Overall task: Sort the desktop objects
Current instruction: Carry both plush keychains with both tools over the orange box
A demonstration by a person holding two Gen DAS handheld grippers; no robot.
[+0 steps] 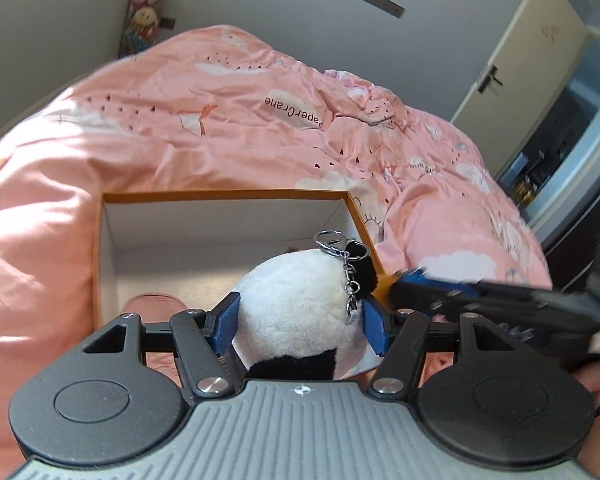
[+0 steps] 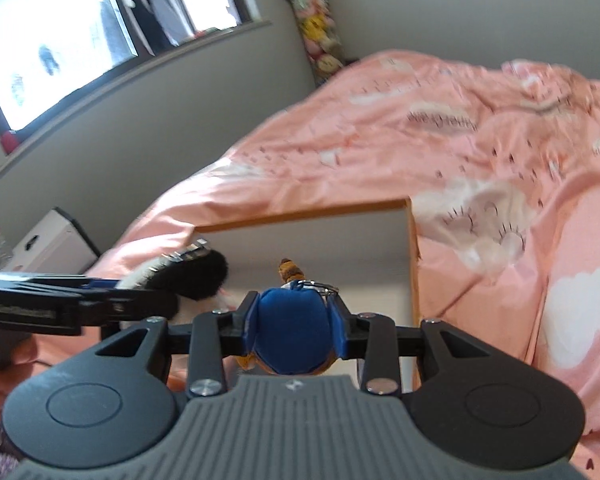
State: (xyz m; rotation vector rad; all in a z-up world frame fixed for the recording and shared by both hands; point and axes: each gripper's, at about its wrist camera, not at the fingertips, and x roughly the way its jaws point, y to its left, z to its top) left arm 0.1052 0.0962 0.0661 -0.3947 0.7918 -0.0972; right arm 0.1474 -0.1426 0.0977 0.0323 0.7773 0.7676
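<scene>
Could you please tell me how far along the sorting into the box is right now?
Done: little that shows; the box holds only a pink item in its near corner. In hand: the left gripper clamps a panda plush keychain, the right gripper a blue plush keychain, both over the box. Left: releasing both.

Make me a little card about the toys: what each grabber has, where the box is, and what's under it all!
Left gripper: shut on panda plush, with a metal keyring
Right gripper: shut on blue plush
Box: open, orange rim, white inside, just ahead of both toys
Underneath: pink quilt with clouds
Toys in box yet: no, both held above it
</scene>
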